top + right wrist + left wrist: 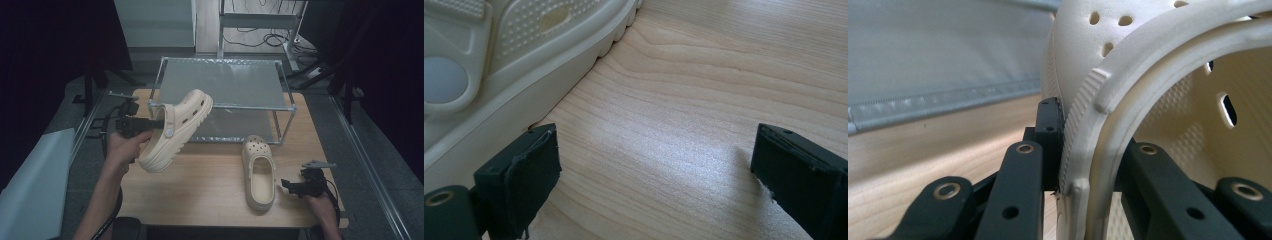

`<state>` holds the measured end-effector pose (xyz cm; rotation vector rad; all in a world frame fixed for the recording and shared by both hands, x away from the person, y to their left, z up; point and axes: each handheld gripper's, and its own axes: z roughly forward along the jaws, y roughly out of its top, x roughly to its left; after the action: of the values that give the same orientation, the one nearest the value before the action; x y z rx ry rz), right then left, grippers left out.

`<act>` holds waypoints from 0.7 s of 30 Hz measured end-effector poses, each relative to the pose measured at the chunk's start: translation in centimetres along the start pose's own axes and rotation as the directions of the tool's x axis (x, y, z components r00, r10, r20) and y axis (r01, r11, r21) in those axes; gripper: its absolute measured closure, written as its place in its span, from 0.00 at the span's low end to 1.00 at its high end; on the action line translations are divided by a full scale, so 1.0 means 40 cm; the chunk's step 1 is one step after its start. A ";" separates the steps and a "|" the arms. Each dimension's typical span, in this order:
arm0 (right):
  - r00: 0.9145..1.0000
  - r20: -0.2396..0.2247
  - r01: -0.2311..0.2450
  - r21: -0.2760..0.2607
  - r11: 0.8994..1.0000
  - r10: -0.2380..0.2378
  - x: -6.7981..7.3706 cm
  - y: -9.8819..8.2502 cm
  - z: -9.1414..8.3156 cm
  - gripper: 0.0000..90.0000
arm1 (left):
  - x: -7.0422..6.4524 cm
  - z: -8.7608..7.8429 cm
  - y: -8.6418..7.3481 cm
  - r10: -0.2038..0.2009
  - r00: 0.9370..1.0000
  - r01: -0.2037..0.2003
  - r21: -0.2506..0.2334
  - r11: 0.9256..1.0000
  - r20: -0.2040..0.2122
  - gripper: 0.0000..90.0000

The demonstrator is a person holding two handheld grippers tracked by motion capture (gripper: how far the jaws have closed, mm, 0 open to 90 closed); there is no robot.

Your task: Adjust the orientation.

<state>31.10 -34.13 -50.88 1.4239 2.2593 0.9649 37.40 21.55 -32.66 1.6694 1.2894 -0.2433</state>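
— Where's the cream foam clog?
— In the air over the light wooden table, left gripper jaws clamped on its heel rim.
— And the right gripper?
— Jaws wide apart, empty, beside the second cream clog lying on the table.

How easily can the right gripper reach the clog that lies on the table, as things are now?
Probably yes, quite easily. The right gripper is open beside the clog on the table, and bare wood lies between its fingers. The left gripper holds the other clog up, away from this path.
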 end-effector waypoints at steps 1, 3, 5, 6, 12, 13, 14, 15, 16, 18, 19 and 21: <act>1.000 0.001 0.000 0.001 1.000 0.000 0.000 0.000 0.000 0.06 | -0.002 0.000 0.007 -0.003 1.000 0.003 -0.004 1.000 0.000 0.85; 1.000 0.000 -0.001 0.001 1.000 0.001 0.000 0.000 0.000 0.06 | -0.004 0.002 0.021 -0.004 1.000 0.004 -0.011 1.000 0.001 0.85; 1.000 0.000 0.000 0.002 1.000 0.000 0.000 0.000 0.001 0.06 | -0.006 0.005 0.035 -0.008 1.000 0.008 -0.017 1.000 0.001 0.85; 1.000 0.000 -0.001 0.002 1.000 0.001 0.000 -0.001 0.001 0.06 | -0.007 0.007 0.042 -0.009 1.000 0.009 -0.019 1.000 0.000 0.85; 1.000 -0.002 -0.003 0.000 1.000 0.003 -0.001 0.000 0.000 0.06 | -0.009 0.020 0.084 -0.026 1.000 0.025 -0.041 0.999 -0.008 0.85; 1.000 -0.001 -0.004 0.000 1.000 0.004 -0.001 0.000 0.000 0.06 | -0.009 0.023 0.091 -0.029 1.000 0.028 -0.046 0.999 -0.011 0.85; 1.000 0.000 -0.004 -0.004 1.000 0.004 -0.001 -0.001 0.001 0.06 | -0.010 0.025 0.098 -0.035 0.999 0.034 -0.052 0.998 -0.016 0.85; 1.000 0.001 -0.007 -0.006 1.000 0.007 0.000 -0.001 0.001 0.06 | -0.010 0.028 0.104 -0.039 0.999 0.038 -0.054 0.998 -0.019 0.85; 1.000 0.000 -0.006 -0.005 1.000 0.006 0.000 -0.001 0.001 0.06 | -0.010 0.030 0.110 -0.043 0.999 0.041 -0.058 0.997 -0.025 0.85; 1.000 0.000 -0.008 -0.006 1.000 0.008 -0.001 -0.001 0.001 0.06 | -0.008 0.037 0.123 -0.052 0.998 0.050 -0.070 0.996 -0.028 0.85; 1.000 0.000 -0.007 -0.006 1.000 0.007 -0.001 -0.001 0.001 0.06 | -0.007 0.039 0.127 -0.058 0.998 0.056 -0.075 0.996 -0.025 0.85; 1.000 0.001 -0.007 -0.007 1.000 0.007 0.000 -0.001 0.001 0.06 | -0.004 0.045 0.138 -0.072 0.997 0.070 -0.085 0.994 -0.018 0.84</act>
<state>31.11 -34.13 -50.95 1.4301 2.2487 0.9732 42.56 20.27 -30.35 1.5608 1.3577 -0.2114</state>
